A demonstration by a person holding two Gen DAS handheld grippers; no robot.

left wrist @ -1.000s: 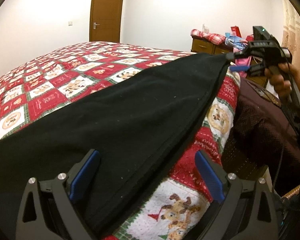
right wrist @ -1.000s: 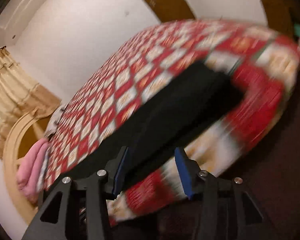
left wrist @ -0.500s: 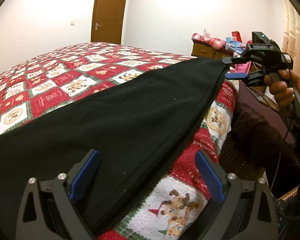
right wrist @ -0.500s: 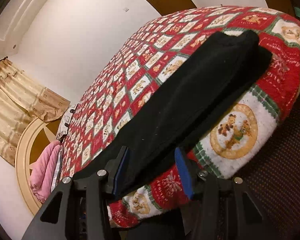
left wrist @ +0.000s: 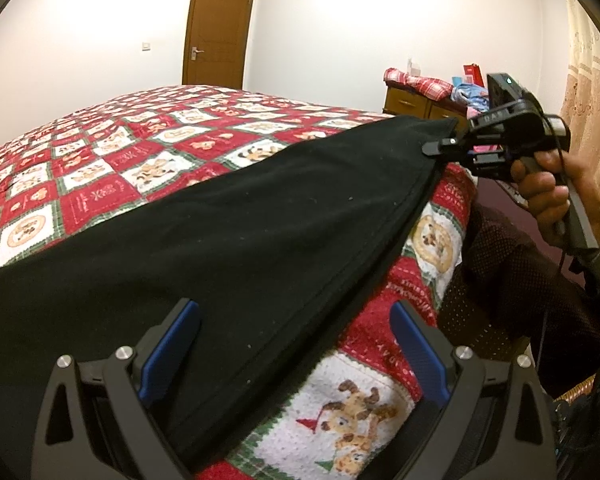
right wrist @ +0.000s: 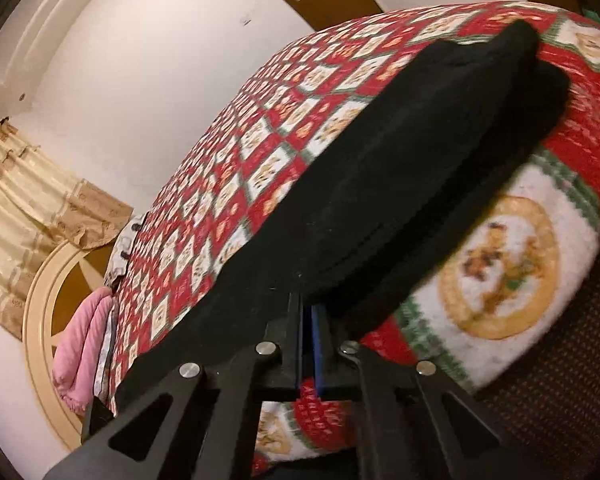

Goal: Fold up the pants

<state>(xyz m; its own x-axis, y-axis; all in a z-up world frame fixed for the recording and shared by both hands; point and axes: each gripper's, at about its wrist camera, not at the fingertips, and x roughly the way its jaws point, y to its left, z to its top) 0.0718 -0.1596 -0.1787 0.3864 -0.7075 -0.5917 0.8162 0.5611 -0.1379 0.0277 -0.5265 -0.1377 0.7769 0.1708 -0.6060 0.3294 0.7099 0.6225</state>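
Observation:
Black pants (left wrist: 228,240) lie stretched along the near edge of a bed covered with a red and white Christmas quilt (left wrist: 100,168). My left gripper (left wrist: 292,352) is open, its blue pads either side of the near edge of the pants. My right gripper (right wrist: 308,320) is shut on the far end of the pants (right wrist: 380,184). It also shows in the left wrist view (left wrist: 444,146), held by a hand and pinching the cloth's far corner just above the quilt.
A brown door (left wrist: 218,28) stands in the far wall. A wooden dresser (left wrist: 416,104) piled with cloth and boxes sits at the right. A pink pillow (right wrist: 80,348) lies at the headboard (right wrist: 40,312). A dark patterned floor (right wrist: 560,360) lies beside the bed.
My right gripper has closed from open onto the far end of the pants. My left gripper has stayed open in about the same place.

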